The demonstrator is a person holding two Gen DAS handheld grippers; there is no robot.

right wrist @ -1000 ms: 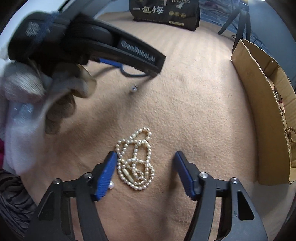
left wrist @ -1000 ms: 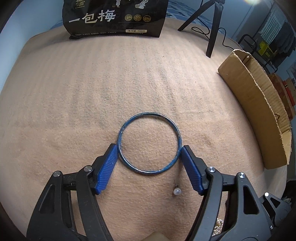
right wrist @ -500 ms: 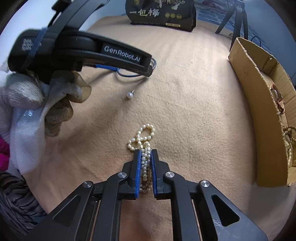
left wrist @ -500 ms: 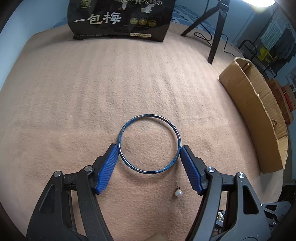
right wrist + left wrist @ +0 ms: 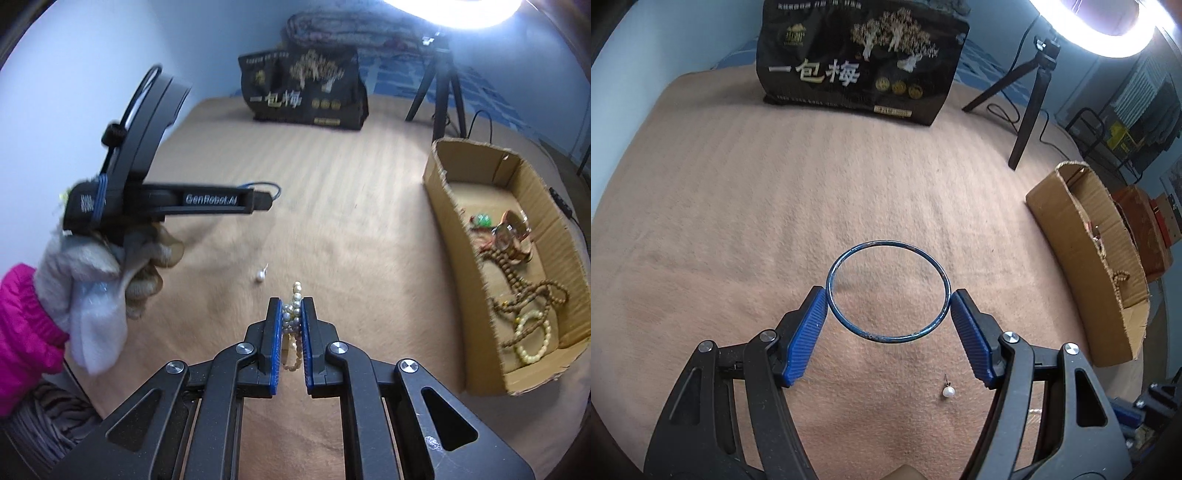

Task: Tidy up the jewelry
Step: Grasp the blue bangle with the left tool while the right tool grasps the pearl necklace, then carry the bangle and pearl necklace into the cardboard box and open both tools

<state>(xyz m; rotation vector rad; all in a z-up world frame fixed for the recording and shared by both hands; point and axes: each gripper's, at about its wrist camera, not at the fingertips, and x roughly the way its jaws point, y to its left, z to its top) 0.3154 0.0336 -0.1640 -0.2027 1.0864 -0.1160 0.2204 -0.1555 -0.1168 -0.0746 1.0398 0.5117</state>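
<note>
Holding the blue bangle (image 5: 888, 291) across its width, the left hand-held gripper (image 5: 888, 302) stands wide; the right hand-held gripper (image 5: 291, 325) pinches the pearl necklace (image 5: 292, 314), bunched for transfer to the cardboard box (image 5: 491, 369)

left wrist: low, forward | right wrist: higher, forward | shared: cardboard box (image 5: 1086, 258) (image 5: 461, 236)
</note>
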